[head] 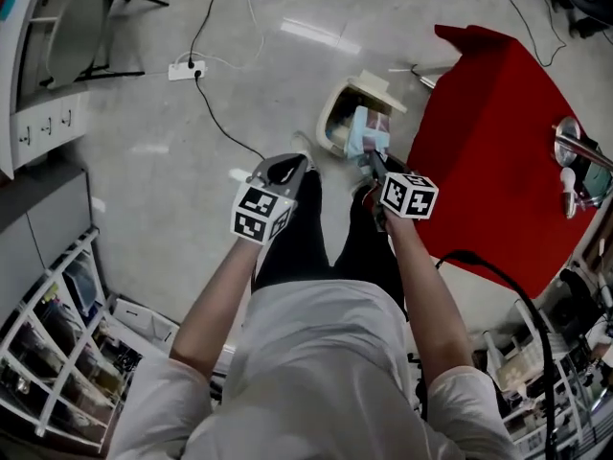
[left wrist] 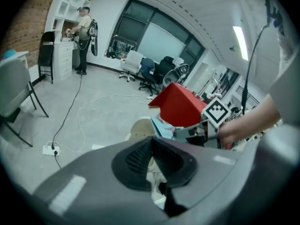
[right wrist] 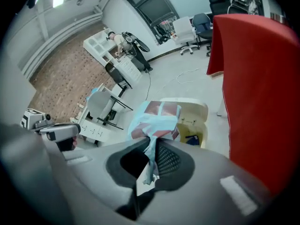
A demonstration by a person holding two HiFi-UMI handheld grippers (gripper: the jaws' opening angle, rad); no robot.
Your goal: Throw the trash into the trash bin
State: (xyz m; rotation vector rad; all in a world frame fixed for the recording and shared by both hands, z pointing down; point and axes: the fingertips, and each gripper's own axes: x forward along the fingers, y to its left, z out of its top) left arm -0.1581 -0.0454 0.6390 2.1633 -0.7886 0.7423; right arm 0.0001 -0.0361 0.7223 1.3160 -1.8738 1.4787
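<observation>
Carrying step: your right tongs are clamped tight on the tail of the blue-red wrapper, which sits just over the open cream trash bin on the floor, beside the red counter. Left tongs look closed; there's sth pale in the gap, can't ID it. Next, prob.: lower a bit, then open the right tongs so the wrapper drops inside.

Grey floor; red table; brick wall.
</observation>
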